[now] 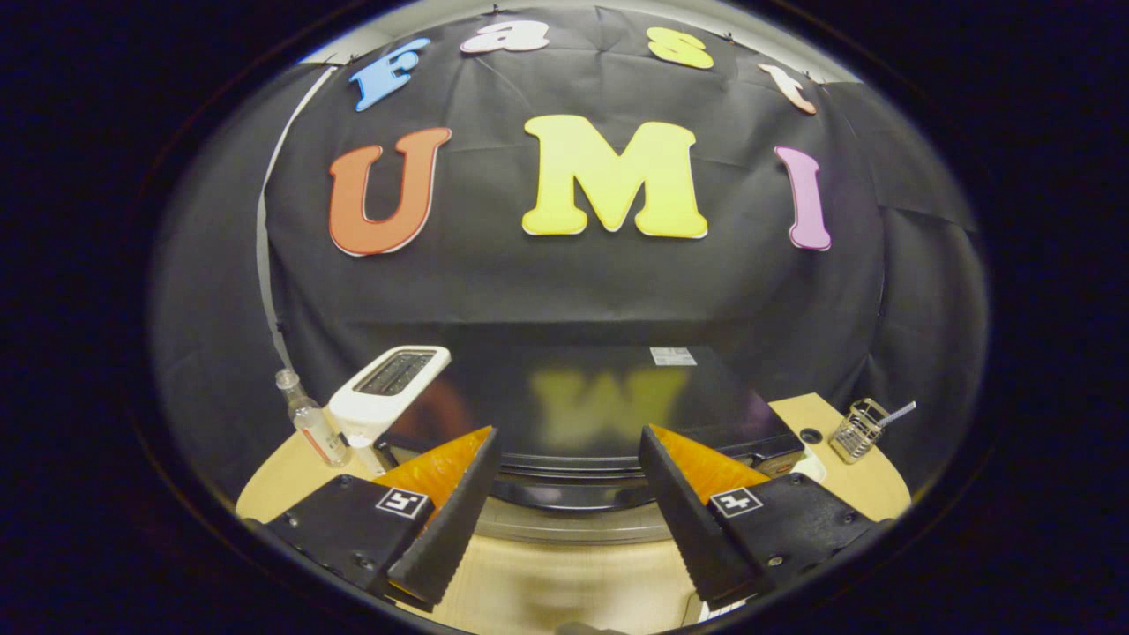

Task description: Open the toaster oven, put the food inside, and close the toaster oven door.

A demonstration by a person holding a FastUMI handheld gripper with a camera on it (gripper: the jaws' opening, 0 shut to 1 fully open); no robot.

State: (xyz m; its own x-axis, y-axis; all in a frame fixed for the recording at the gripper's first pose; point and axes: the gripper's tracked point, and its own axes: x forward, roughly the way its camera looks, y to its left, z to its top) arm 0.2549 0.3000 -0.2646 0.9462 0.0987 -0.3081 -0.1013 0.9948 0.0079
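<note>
The tongs stand wide apart, with nothing between the two fingers. Each finger is black with a ribbed inner face and an orange upper surface, and each carries a small square black-and-white marker near its base.

Just ahead of the fingertips sits the toaster oven, a black, glossy box viewed from above and in front. Its top is a dark, reflective surface with a small pale label near the back edge. The front upper edge of the oven lies between the fingertips, and a curved, pale metallic band runs below it, close to the fingers. Whether the door is open or shut cannot be told from this angle.

The oven rests on a light wooden bench, whose bare surface shows between and below the fingers.

To the left of the oven, beyond the left finger, stands a white pop-up toaster with dark slots in its top. Just beside it, farther left, is a small clear bottle.

To the right of the oven, beyond the right finger, a small wire basket stands on the bench.
</note>
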